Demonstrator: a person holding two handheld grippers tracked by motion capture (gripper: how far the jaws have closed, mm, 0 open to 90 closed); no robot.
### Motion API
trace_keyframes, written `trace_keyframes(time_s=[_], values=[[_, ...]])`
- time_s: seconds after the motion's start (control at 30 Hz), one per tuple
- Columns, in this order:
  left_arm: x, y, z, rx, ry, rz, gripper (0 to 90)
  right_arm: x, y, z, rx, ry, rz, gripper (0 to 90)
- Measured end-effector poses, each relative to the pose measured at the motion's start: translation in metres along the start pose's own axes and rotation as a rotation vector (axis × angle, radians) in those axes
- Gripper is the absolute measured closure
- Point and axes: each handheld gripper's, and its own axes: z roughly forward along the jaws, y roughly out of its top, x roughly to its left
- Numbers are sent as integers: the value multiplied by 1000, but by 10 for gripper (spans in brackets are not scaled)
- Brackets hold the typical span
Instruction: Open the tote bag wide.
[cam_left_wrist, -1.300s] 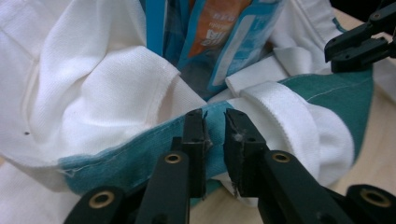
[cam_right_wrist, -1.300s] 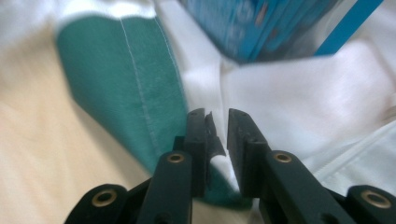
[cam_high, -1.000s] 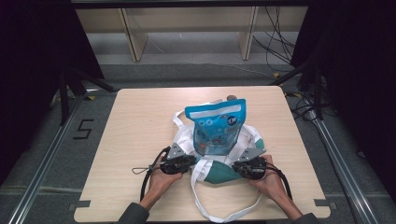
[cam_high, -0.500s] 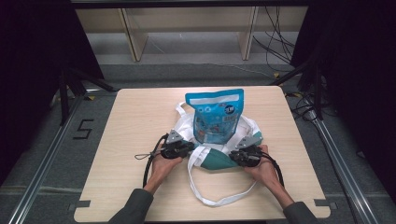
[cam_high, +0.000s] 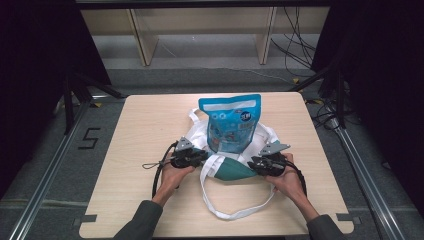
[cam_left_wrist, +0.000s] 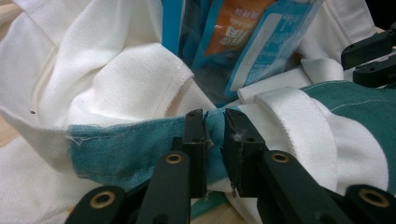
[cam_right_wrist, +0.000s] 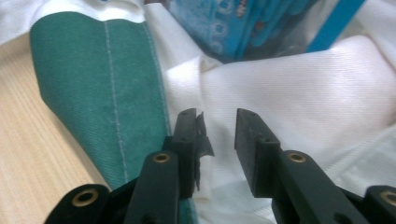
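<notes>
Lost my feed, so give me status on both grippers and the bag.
Left gripper shut on tote bag rim. Right gripper open over its white cloth. Blue pouch upright in bag. Nothing in the way.

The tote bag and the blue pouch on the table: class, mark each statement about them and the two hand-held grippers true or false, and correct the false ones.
1. The blue pouch stands upright inside the white tote bag. True.
2. The left hand-held gripper is wide open, away from the fabric. False: its jaws are nearly shut, pinching the bag's teal hem.
3. The right hand-held gripper has a gap between its jaws, with white fabric behind. True.
4. The bag's white strap hangs off the table's far edge. False: it loops on the wooden table toward the person.
5. The pouch is red. False: it is blue.
</notes>
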Motion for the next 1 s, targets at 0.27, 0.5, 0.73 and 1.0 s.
trace_keyframes(time_s=[0.27,0.5,0.73,1.0], values=[[-12,14,-24,-37,-29,18,586,-3,4,-21,-71,-10,48,571],[-21,17,-61,-64,4,-28,395,3,6,-41,-115,-26,100,474],[-30,-1,-90,-82,6,-24,269,10,2,-64,-168,-51,118,427],[-41,-49,-103,-71,2,-16,179,16,-22,-79,-146,-66,104,406]])
